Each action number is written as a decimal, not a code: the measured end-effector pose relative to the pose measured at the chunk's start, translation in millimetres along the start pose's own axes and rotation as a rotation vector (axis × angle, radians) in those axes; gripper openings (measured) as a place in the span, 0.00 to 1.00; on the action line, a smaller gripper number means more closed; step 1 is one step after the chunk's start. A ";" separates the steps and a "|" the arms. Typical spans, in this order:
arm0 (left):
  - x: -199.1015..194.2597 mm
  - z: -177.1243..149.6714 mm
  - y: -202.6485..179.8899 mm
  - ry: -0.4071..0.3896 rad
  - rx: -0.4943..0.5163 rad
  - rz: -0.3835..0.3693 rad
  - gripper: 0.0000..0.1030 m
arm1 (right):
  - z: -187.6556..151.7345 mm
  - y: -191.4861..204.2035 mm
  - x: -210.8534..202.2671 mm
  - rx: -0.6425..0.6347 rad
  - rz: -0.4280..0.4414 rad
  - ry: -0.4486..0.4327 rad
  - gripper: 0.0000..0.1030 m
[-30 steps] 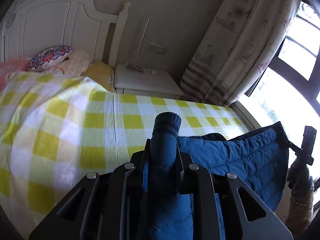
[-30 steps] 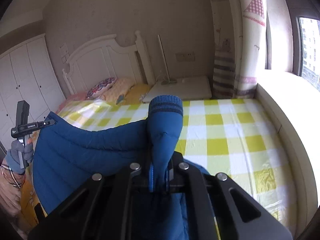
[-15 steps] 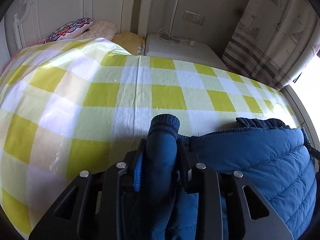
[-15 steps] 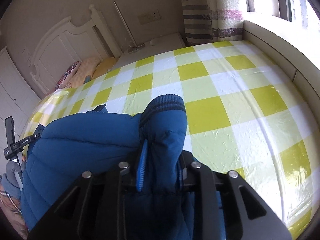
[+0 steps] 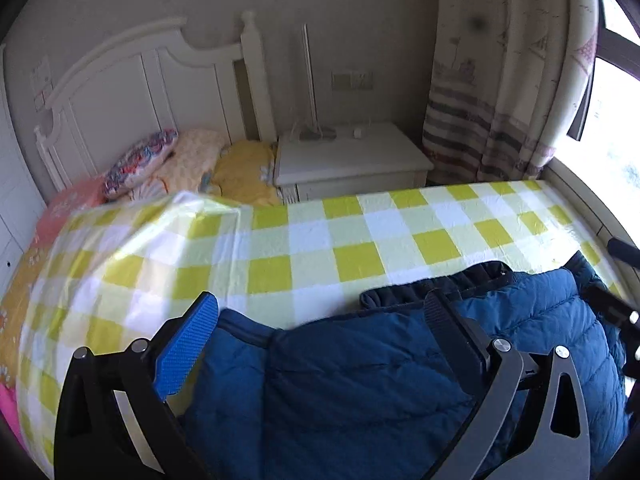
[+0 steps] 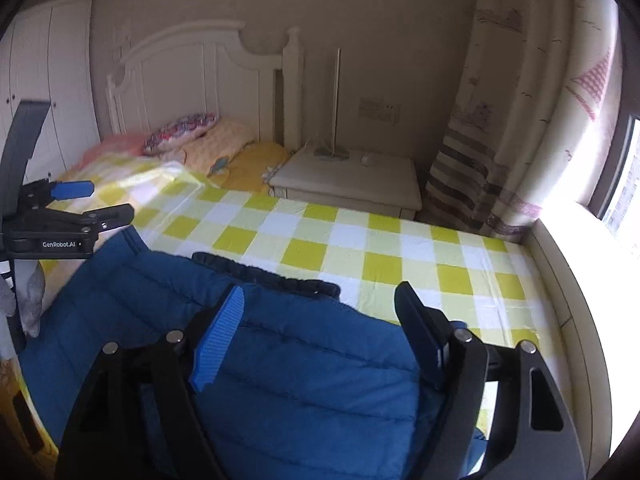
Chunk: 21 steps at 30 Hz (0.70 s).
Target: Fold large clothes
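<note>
A white headboard [image 5: 132,80] stands upper left against a beige wall [image 5: 340,20]; white nightstand [image 5: 352,160] centre, patterned curtain [image 5: 500,100] and bright window [image 6: 624,184] right.

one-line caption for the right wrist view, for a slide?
Right gripper, its jaws just opened, above a blue puffer jacket lying on the yellow-checked bed cover.

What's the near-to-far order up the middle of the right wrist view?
right gripper, jaws open → blue padded jacket → yellow checked bed cover → white nightstand → wall socket
</note>
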<state>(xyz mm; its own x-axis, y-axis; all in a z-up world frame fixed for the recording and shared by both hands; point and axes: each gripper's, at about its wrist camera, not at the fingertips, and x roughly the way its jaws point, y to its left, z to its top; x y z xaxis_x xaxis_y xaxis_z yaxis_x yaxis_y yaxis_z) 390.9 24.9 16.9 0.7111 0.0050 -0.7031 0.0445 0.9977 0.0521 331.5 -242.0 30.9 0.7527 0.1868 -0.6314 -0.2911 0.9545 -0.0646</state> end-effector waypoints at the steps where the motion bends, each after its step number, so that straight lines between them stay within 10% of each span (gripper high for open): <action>1: 14.0 -3.2 -2.9 0.048 -0.020 -0.009 0.96 | -1.2 6.4 11.5 -0.007 0.000 0.029 0.73; 7: 94.8 -40.8 -27.3 0.176 0.048 -0.025 0.96 | -34.4 13.7 92.7 -0.005 0.019 0.216 0.74; 21: 99.8 -52.5 -13.0 0.131 -0.037 -0.099 0.96 | -46.9 6.4 103.9 0.052 0.052 0.210 0.78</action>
<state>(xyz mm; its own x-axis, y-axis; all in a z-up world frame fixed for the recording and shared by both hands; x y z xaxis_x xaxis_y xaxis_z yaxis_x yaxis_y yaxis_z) 424.5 16.0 -91.2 0.6067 -0.0873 -0.7902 0.0823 0.9955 -0.0468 380.2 -227.3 -71.4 0.5962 0.1885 -0.7804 -0.2911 0.9567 0.0088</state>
